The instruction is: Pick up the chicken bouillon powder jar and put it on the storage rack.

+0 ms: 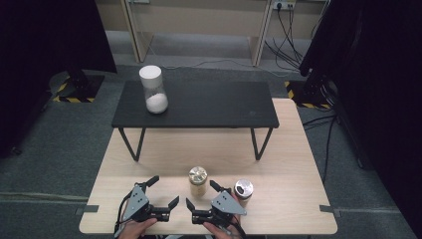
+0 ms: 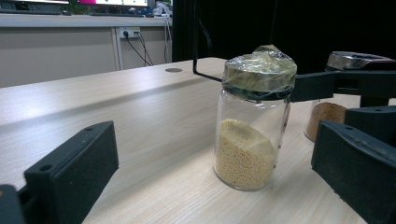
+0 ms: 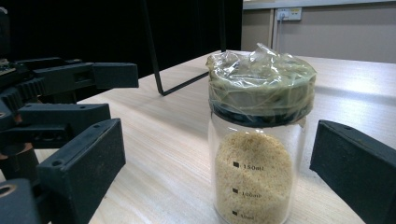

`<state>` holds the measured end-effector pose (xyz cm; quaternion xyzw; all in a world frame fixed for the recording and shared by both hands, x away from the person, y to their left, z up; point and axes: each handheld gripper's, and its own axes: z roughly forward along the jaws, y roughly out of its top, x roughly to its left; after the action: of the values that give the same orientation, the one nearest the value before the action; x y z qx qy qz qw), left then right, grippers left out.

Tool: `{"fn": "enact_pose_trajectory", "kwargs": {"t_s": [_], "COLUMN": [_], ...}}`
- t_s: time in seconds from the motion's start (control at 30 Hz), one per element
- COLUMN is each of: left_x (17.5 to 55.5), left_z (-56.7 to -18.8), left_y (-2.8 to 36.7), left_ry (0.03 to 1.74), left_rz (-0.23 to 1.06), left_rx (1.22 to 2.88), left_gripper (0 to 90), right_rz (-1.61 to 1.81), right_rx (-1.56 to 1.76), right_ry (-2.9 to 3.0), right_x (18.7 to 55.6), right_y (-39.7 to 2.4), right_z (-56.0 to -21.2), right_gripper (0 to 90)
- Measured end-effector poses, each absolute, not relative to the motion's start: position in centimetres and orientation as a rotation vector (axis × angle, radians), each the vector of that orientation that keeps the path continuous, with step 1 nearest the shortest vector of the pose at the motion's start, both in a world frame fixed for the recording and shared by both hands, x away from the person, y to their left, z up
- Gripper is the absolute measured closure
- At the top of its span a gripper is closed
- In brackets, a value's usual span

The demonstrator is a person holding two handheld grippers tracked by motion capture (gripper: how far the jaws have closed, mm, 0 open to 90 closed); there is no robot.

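1. Light wooden table (image 1: 278, 149), seen from the high view, carrying a low black shelf (image 1: 199, 104) on thin metal legs across its far half.
2. On the shelf's left end: upright clear canister (image 1: 153, 89), white lid, white powder in its lower part.
3. Near the table's front edge: glass jar (image 1: 197, 182) of pale yellow grains, lid wrapped in clear film. Upright, about half full; printed volume marks legible in the right gripper view (image 3: 258, 140).
4. Just to the right of it: second jar (image 1: 243, 191) with silver lid and brownish contents, upright, partly hidden behind the right gripper.
5. Left gripper (image 1: 164, 191): held in a hand (image 1: 134, 228) at the front edge, jaws spread wide, nothing between them. Aimed toward the grain jar; no contact. Jar to the right of centre in the left gripper view (image 2: 252, 121).
6. Right gripper (image 1: 201, 194): held in the other hand (image 1: 219, 229), jaws likewise released and wide apart. Grain jar between the two jaws in the right gripper view, clear of both.
7. Both grippers just beside each other, apart.
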<state>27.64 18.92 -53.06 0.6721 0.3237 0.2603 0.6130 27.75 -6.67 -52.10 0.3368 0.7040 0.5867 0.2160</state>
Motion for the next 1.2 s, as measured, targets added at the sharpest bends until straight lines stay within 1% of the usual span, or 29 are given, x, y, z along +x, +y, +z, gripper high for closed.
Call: {"fn": "enact_pose_trajectory", "kwargs": {"t_s": [0.47, 0.7, 1.2], "left_x": [27.6, 27.6, 27.6], "left_z": [-53.0, -53.0, -53.0], "left_y": [18.9, 19.0, 19.0], "left_ry": [0.747, 0.746, 0.746], "left_rz": [0.598, 0.598, 0.596], "left_rx": [1.549, 1.550, 1.550], "left_gripper": [0.0, 0.0, 0.0], "right_rz": [1.571, 1.533, 1.487], "right_rx": [0.970, 0.982, 0.993], "right_ry": [1.929, 1.923, 1.931], "right_x": [28.9, 29.4, 30.3], "right_y": [-6.0, -5.7, -5.3], "right_z": [-52.4, -52.3, -52.7], "right_gripper": [6.4, 11.1, 18.1]}}
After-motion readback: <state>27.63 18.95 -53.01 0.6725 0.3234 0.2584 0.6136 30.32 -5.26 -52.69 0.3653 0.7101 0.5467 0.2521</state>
